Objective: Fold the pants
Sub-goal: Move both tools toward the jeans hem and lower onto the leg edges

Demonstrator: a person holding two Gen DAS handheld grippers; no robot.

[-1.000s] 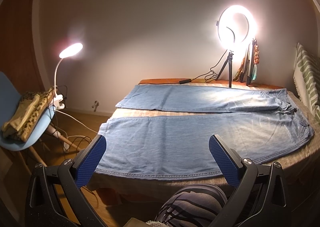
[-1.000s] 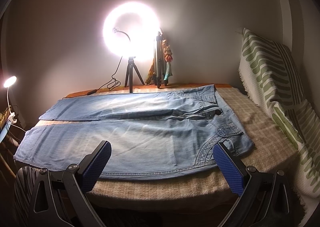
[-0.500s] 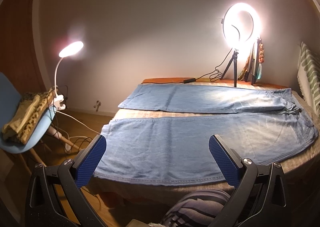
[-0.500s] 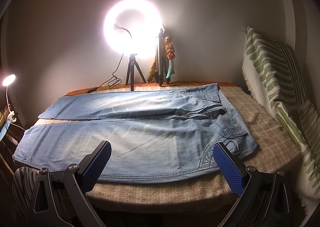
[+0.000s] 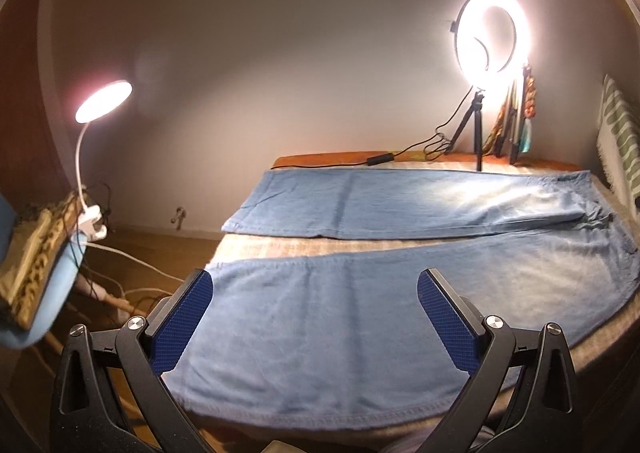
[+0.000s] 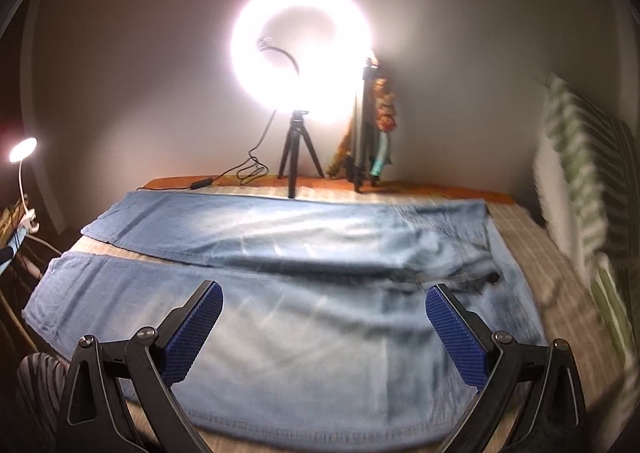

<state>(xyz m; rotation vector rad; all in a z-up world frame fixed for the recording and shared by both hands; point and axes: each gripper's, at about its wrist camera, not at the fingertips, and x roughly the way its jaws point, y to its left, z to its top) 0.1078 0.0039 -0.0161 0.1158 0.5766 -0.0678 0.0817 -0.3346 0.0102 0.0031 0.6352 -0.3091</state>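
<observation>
One pair of blue jeans [image 5: 360, 313] lay spread flat on the checked bed cover [image 6: 532, 237], its two legs side by side, well apart at the hems and joined at the waist on the right. Two grippers were in view, one per camera. The left gripper [image 5: 314, 319] hung over the near leg close to its hem, its two blue-padded fingers [image 5: 182, 321] spread wide and holding nothing. The right gripper [image 6: 324, 327] hung over the near leg towards the seat, fingers likewise apart and empty; that view was blurred. Two lamps were lit: one ring light [image 5: 493, 31] on a small tripod against the wall and one clip lamp [image 5: 103, 101] on a blue chair [image 5: 48, 285]. One green-striped cushion [image 6: 584, 173] stood on the right. No writing or labels could be read.
</observation>
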